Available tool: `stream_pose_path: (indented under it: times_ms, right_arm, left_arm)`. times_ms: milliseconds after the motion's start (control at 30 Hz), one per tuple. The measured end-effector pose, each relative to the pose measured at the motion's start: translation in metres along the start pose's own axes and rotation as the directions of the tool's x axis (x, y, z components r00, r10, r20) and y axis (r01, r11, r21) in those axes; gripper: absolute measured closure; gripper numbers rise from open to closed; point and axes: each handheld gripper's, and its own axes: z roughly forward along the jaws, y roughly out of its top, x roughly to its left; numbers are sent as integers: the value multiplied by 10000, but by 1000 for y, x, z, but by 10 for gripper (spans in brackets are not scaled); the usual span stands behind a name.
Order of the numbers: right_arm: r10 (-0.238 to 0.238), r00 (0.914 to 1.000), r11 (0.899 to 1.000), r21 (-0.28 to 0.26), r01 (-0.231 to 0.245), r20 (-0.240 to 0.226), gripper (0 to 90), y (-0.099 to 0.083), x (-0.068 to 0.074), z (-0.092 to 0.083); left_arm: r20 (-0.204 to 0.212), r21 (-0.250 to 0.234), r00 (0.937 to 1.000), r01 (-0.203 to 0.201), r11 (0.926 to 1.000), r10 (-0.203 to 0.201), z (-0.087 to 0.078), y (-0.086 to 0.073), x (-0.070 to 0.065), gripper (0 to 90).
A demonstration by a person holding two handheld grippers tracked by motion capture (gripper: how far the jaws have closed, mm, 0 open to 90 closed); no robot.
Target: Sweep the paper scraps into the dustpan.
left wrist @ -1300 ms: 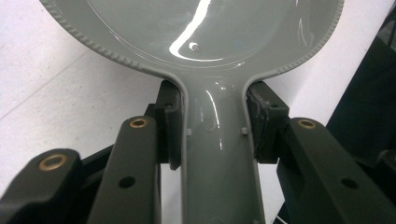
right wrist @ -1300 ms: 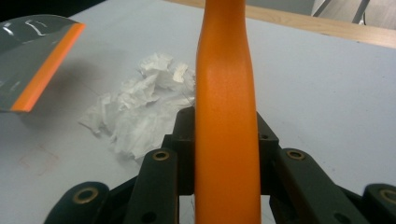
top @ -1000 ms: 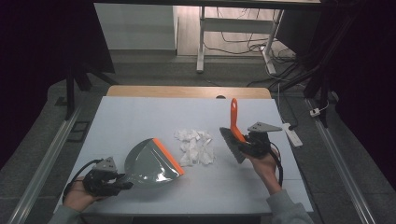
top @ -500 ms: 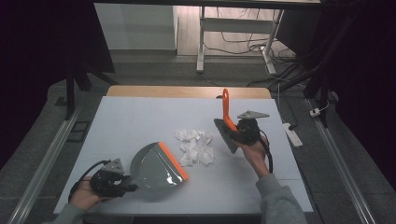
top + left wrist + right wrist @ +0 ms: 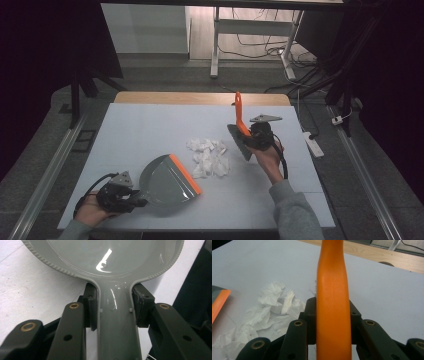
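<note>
Two tools are gripped: the left gripper [image 5: 131, 200] has its jaws clamped on the handle of the dustpan [image 5: 167, 181], and the right gripper [image 5: 252, 136] has its jaws clamped on the orange handle of the brush [image 5: 240, 131]. A pile of paper scraps [image 5: 209, 157] lies between them on the table [image 5: 150, 125]. To sweep well, keep the pan's orange lip flat (no gap underneath) just beside the pile, and draw the bristles low from the far side toward it.
</note>
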Motion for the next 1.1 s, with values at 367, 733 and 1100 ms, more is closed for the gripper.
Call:
stream_pose_path:
  times_ms: [367, 733, 1100]
  right_arm:
    - [14, 9999, 9990, 447, -22, 172, 699, 9, 0, 30]
    - [-195, 9996, 9944, 1045, 174, 190, 700, 14, 7, 51]
    - [-228, 9997, 9877, 1546, 221, 22, 702, 13, 13, 63]
  left_arm:
    - [133, 264, 9998, -132, 9996, 128, 6, 5, 0, 616]
    - [269, 369, 9996, -50, 9993, 40, 12, 7, 1, 616]
    - [329, 395, 9994, -66, 9992, 53, 13, 10, 2, 616]
